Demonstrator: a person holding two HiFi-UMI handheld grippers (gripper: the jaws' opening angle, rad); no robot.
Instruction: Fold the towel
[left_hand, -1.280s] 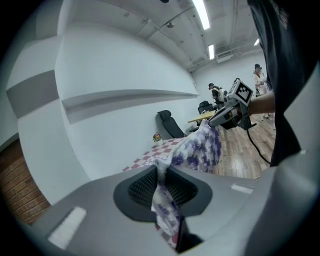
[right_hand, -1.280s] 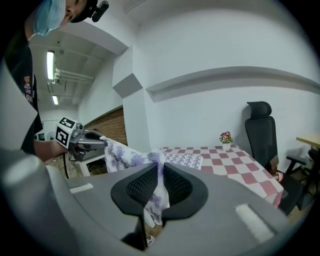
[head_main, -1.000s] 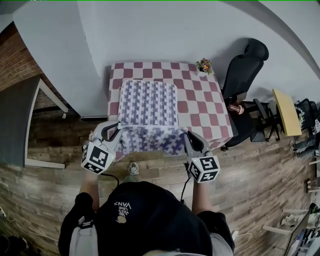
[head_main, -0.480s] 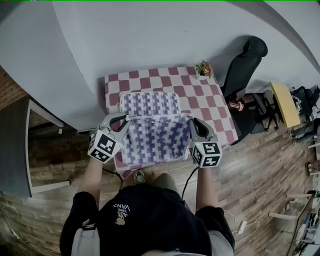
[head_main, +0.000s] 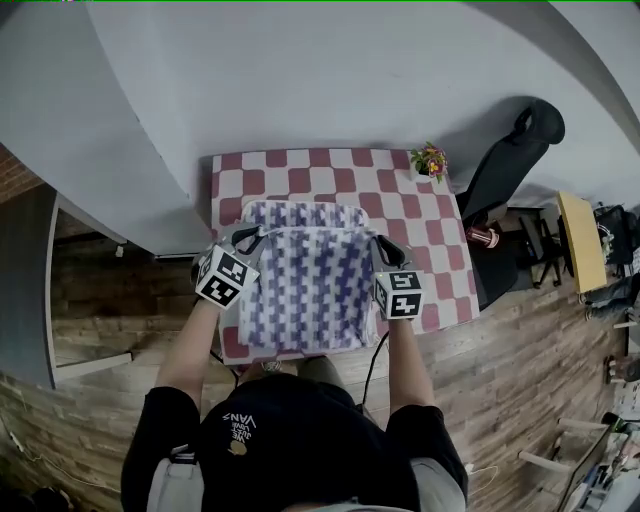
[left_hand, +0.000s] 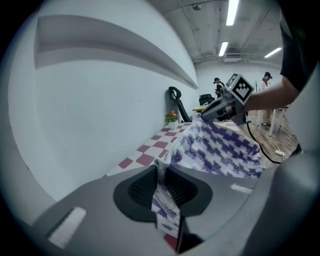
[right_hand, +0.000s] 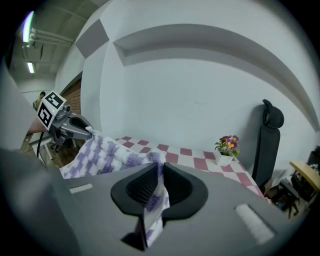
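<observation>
**Spotter:** What's the left gripper (head_main: 248, 237) got?

**Operator:** I read its jaws as nearly together, pinching one corner of the towel (head_main: 305, 290). Cloth hangs down between the pads.

**Spotter:** And the right gripper (head_main: 380, 244)?

**Operator:** Same on my screen: jaws almost closed, clamped on the other corner.

**Spotter:** Where's the towel sitting?

**Operator:** On the left half of the table (head_main: 425, 215), reaching to its front edge. I hold one edge stretched between both grippers above the table's middle. A strip of towel lies flat beyond that edge, toward the table's wall side. The flower pot (head_main: 430, 162) stands at the table's far right corner, well apart from the towel.
</observation>
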